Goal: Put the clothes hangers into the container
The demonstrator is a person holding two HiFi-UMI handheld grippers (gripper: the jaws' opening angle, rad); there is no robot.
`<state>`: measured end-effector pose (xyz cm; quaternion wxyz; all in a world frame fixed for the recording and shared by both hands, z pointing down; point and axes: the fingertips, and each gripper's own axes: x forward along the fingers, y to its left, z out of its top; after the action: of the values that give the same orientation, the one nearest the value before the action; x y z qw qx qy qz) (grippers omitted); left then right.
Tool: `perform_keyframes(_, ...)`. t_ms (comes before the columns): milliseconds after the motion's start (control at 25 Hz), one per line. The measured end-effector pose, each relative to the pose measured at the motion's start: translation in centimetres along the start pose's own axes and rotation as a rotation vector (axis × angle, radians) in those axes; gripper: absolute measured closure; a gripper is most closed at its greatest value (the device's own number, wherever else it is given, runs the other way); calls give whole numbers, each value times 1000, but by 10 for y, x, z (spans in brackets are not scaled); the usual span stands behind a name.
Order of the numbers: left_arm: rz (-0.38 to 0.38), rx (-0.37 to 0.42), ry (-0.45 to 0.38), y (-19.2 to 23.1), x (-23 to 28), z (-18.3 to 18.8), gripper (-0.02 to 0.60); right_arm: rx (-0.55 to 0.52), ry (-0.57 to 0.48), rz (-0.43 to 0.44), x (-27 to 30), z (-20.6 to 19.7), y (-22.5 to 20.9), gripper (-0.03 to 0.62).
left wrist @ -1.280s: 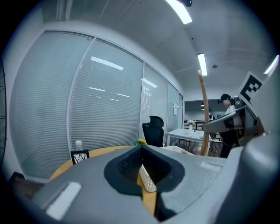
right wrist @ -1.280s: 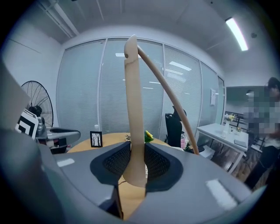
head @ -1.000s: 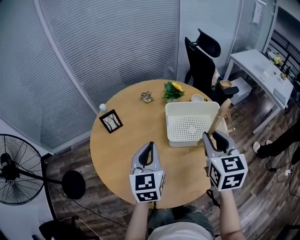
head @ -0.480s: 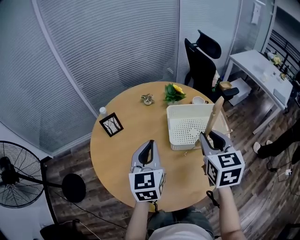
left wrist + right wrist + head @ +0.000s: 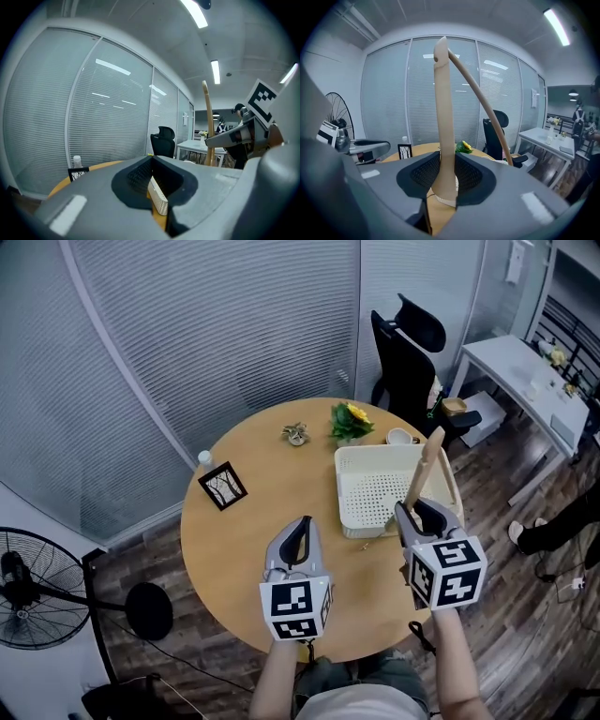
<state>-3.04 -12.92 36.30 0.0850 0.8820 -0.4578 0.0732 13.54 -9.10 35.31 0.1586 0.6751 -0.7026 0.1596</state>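
- now the right gripper is clamping the hanger by its end.
- left gripper is sitting closed, empty.
- pivoting, it may be snagging the container rim.

Bare tabletop left of container; flowers behind it.

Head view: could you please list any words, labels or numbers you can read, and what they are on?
None can be read.
Left marker cube and right marker cube: black-and-white square patterns, no letters.
Picture frame: a drawing, no words.
Bottle: any label too small to read.
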Motion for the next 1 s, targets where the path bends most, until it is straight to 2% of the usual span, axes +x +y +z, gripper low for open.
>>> perform_keyframes(640, 118, -52, 18, 5, 11, -9, 581, 15, 146, 118, 46, -27, -19, 465)
perform_keyframes(1000, 159, -57, 39, 11, 20, -14, 581, 76, 220, 126, 69, -39, -34, 465)
